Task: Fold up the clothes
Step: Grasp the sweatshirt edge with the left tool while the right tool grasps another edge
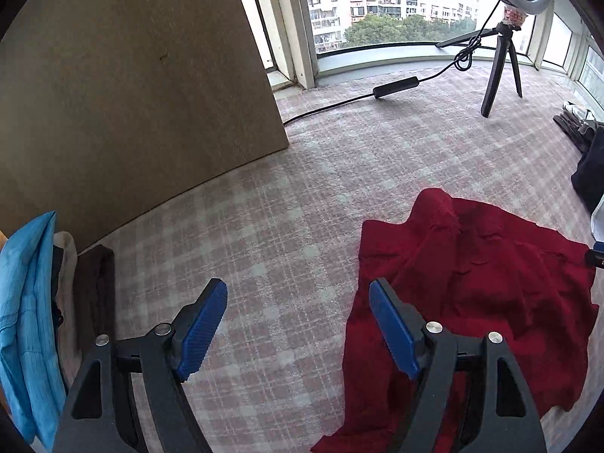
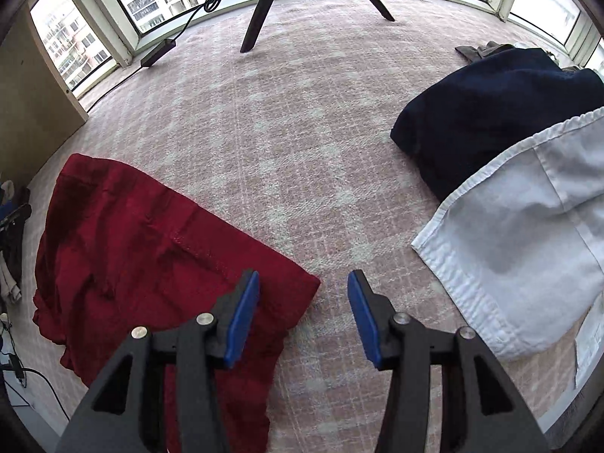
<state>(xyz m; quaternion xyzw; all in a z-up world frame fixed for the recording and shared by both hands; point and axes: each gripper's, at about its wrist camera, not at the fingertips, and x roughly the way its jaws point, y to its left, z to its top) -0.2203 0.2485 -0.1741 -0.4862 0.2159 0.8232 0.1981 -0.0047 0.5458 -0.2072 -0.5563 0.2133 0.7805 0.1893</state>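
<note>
Both the left gripper and the right gripper hang with fingers spread and empty over the red garment on the carpet.

Each tool has black angular plastic arms with triangular cut-outs. Silver round screws sit at the pivots. The left tool and right tool carry ribbed blue pads.

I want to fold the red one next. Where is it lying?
The red garment lies crumpled on the checked carpet, lower left in the right wrist view, left of the white garment and the navy one.
</note>
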